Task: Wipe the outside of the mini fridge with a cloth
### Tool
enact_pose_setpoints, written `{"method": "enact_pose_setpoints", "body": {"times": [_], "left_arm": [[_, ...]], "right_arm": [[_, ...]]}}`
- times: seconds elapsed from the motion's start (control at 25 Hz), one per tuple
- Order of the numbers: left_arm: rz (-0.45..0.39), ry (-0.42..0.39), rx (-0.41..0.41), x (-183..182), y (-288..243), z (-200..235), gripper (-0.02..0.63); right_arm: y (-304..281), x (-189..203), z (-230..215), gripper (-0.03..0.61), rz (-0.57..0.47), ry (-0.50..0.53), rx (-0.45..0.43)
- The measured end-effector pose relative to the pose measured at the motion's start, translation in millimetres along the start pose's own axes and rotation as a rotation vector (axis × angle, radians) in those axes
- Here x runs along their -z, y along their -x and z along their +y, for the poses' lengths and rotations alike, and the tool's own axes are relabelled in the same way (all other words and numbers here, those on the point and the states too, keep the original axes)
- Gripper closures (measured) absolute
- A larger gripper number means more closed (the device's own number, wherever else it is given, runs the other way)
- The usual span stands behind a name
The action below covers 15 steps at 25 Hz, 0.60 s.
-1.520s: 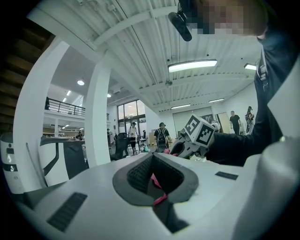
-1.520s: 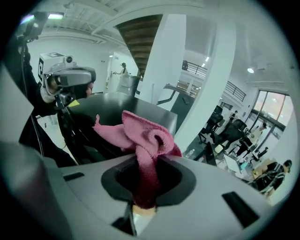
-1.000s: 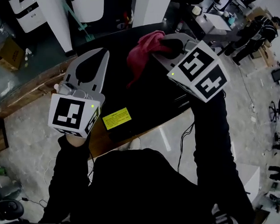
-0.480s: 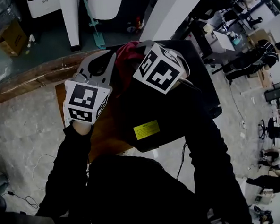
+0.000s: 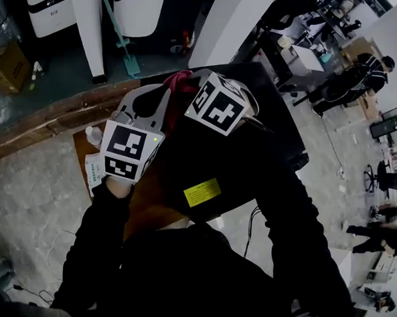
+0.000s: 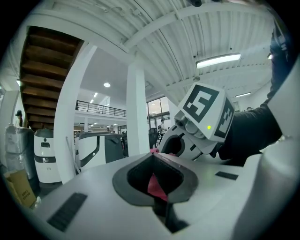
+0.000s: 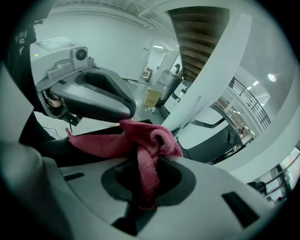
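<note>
The black mini fridge [image 5: 265, 144] stands below me, a yellow label [image 5: 202, 192] on its top. My right gripper [image 5: 190, 81] is shut on a red cloth [image 5: 177, 80] at the fridge's far left corner. In the right gripper view the cloth [image 7: 140, 140] bunches out of the closed jaws of the right gripper [image 7: 159, 157] and trails left. My left gripper [image 5: 162, 91] is shut, right beside it and just over the cloth. In the left gripper view, red cloth [image 6: 157, 185] shows through the gap behind the left gripper's [image 6: 152, 153] meeting tips, and the right gripper's cube [image 6: 206, 115] is close.
A wooden bench [image 5: 42, 124] runs left of the fridge, with a small bottle [image 5: 94, 134] near it. A cardboard box [image 5: 5, 66], white machines [image 5: 55, 12] and a teal broom [image 5: 121, 45] stand behind. A cable [image 5: 253, 225] lies on the floor. People [image 5: 367, 70] stand far right.
The right gripper has carried the cloth leftward over the fridge top, ending beside the left gripper at the far left corner. The left gripper stayed shut and shifted slightly.
</note>
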<state>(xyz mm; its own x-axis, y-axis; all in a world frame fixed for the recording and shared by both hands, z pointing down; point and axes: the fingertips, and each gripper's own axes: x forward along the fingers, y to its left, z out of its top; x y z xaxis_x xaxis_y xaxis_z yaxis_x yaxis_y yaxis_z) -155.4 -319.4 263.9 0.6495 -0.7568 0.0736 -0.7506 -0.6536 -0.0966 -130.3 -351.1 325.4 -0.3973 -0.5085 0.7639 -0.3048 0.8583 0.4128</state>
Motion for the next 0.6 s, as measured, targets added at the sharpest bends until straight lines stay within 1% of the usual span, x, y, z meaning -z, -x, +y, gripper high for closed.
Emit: {"method": "enact_pose_setpoints", "body": {"times": [0.12,0.24,0.44,0.6], "left_arm": [[0.008,-0.019,0.013,-11,-8,-16,0.607],[0.011,-0.037,0.012,-20,-18,-36,0.607],[0.044,-0.067,0.035,-54,-50,-70,0.607],[0.042,-0.069,0.049,-75,-70,-91,0.607]], "right_arm": [[8,25,-14,0.508,0.004,-0.023,0.021],[16,62,-26,0.508,0.014,-0.039,0.038],[48,126,-73,0.508,0.045,-0.071,0.058],[63,172,-108,0.508,0.054,-0.116,0.088]]}}
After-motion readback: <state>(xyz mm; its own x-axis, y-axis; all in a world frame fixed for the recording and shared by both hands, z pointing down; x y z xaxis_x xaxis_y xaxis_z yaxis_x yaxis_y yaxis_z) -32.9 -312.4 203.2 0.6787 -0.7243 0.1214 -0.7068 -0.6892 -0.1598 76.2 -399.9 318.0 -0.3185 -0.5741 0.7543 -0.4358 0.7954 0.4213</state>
